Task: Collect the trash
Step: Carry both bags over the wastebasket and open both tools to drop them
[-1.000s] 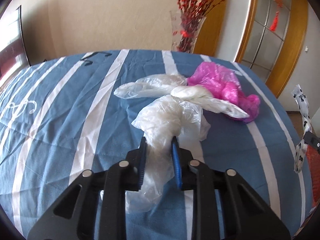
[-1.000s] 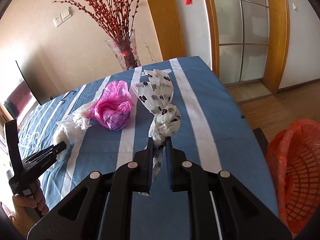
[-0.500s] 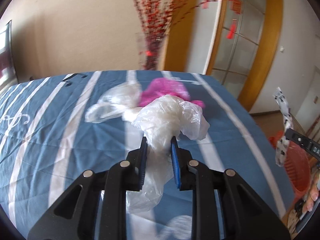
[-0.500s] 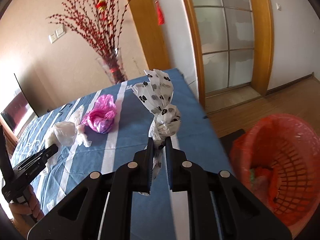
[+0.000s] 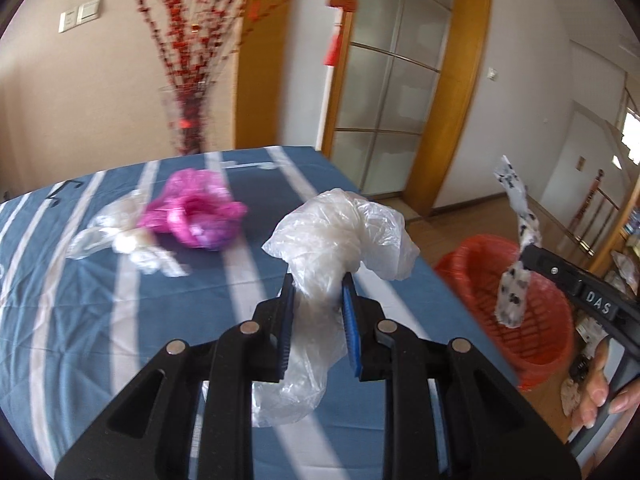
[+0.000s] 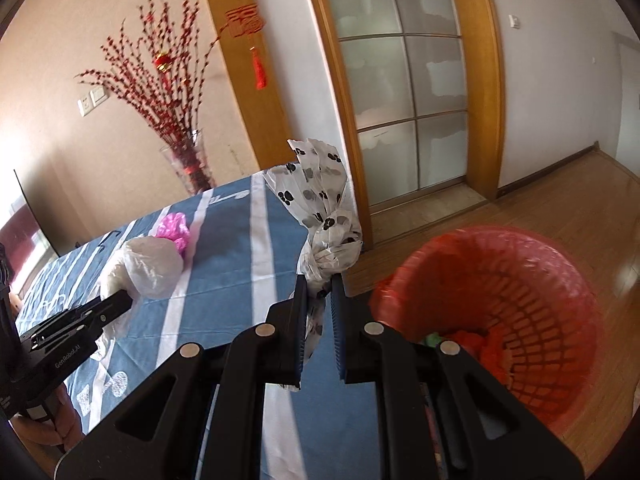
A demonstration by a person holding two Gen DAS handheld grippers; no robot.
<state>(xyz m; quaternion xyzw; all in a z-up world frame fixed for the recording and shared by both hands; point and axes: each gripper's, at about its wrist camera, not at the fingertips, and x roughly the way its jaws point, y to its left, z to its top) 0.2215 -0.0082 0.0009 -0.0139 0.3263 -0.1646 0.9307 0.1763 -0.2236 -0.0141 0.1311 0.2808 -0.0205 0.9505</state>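
Observation:
My left gripper (image 5: 318,282) is shut on a crumpled clear plastic bag (image 5: 340,236) and holds it above the blue striped table's right part; this bag also shows in the right wrist view (image 6: 150,266). My right gripper (image 6: 319,282) is shut on a knotted white bag with black paw prints (image 6: 324,216), held past the table's edge beside the orange trash basket (image 6: 520,280). In the left wrist view the paw-print bag (image 5: 516,240) hangs over the basket (image 5: 516,292). A pink bag (image 5: 196,212) and another clear bag (image 5: 116,236) lie on the table.
The table (image 5: 100,320) has a blue cloth with white stripes. A glass vase of red branches (image 6: 188,160) stands at its far end. The basket stands on the wooden floor (image 6: 560,200) and holds some trash. A glass door (image 6: 400,80) is behind.
Both grippers have swung right with their bags. The left bag has lifted off the table. The paw-print bag has moved from over the table to the basket, which now fills the right.

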